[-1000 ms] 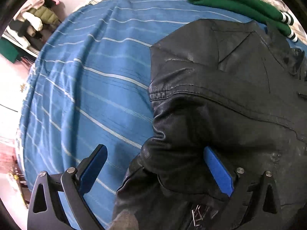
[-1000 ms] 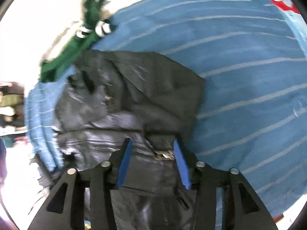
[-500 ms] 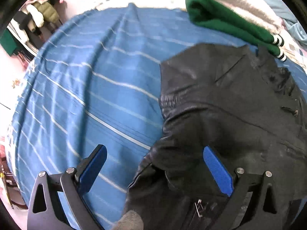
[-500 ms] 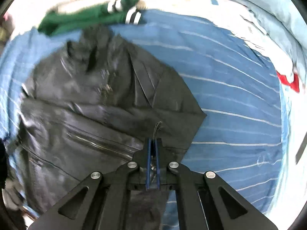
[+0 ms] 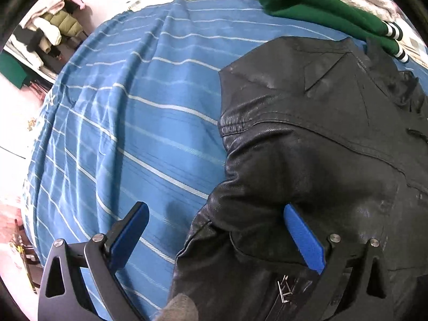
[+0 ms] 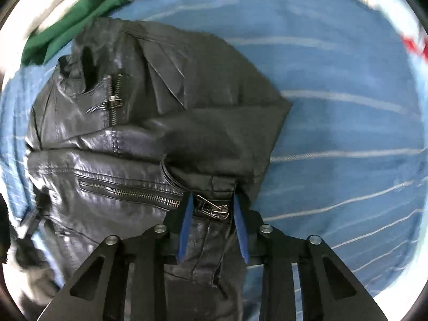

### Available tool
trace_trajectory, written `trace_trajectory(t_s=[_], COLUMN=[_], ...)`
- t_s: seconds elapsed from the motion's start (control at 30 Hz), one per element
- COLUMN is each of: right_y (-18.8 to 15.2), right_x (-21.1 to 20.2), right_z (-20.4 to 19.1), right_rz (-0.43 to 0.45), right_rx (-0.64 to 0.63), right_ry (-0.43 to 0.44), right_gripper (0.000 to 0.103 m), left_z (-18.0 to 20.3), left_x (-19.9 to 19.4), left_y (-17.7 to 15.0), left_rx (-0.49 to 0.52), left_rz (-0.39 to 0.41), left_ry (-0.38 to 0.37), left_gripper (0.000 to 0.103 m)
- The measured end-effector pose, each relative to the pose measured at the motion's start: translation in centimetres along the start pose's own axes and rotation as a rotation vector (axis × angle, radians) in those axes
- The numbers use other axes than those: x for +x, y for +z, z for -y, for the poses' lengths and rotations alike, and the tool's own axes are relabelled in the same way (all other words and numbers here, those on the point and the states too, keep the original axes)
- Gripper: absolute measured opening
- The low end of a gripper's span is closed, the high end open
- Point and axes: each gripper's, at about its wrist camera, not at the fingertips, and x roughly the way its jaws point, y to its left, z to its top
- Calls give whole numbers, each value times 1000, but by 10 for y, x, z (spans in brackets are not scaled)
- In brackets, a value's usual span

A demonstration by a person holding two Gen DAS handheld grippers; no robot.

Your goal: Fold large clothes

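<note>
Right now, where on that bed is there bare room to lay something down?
The blue striped sheet lies bare left of the black leather jacket, out to the bed's edge. In the right wrist view, sheet is also bare right of the jacket. The far end is crowded: a green garment lies at the jacket's collar.

Seeing bed point(image 5: 149, 123) under blue bedspread, thin white stripes, fabric wrinkled toward far-left corner. Black leather jacket point(image 5: 321, 144) lying flat on it, collar toward far edge, chest zip and pocket zip facing up. Green garment point(image 5: 315, 8) with black-white striped cuff bunched just past jacket collar, on my screen touching it.
</note>
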Motion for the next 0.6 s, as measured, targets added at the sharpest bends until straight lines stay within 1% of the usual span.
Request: trace_trajectory(t_s=[0.03, 0.1, 0.2, 0.3, 0.33, 0.4, 0.43, 0.47, 0.5, 0.53, 0.57, 0.6], right_y=[-3, -10, -17, -17, -16, -10, -6, 6, 14, 23, 24, 24], right_x=[-9, -27, -55, -79, -82, -74, -67, -47, -21, 0, 6, 4], right_z=[-7, -14, -16, -13, -10, -2, 2, 4, 12, 15, 24, 38], right_rz=[35, 93, 172, 251, 261, 267, 264, 203, 89, 9, -12, -8], right_rx=[-27, -54, -57, -56, -61, -57, -53, -52, -38, 12, 66, 145], right_ry=[-30, -57, -47, -48, -59, -68, -74, -73, -56, -58, -47, -11], right_gripper=[26, 26, 25, 25, 25, 25, 26, 26, 27, 27, 27, 29], left_z=[0, -2, -6, -6, -6, -4, -3, -1, 3, 6, 10, 14], left_x=[-3, -10, -19, -28, -30, -30, -28, -24, -19, -15, -9, -3], left_y=[-1, -2, -3, -1, 1, 6, 9, 12, 14, 16, 17, 18], left_rx=[4, 8, -4, -25, -35, -47, -48, -45, -38, -31, -19, 0], left_rz=[6, 14, 20, 30, 39, 45, 45, 42, 35, 27, 19, 9], left_ry=[4, 3, -1, -9, -15, -18, -15, -10, -2, 3, 8, 22], left_gripper=[103, 103, 103, 103, 103, 103, 103, 103, 103, 103, 103, 103])
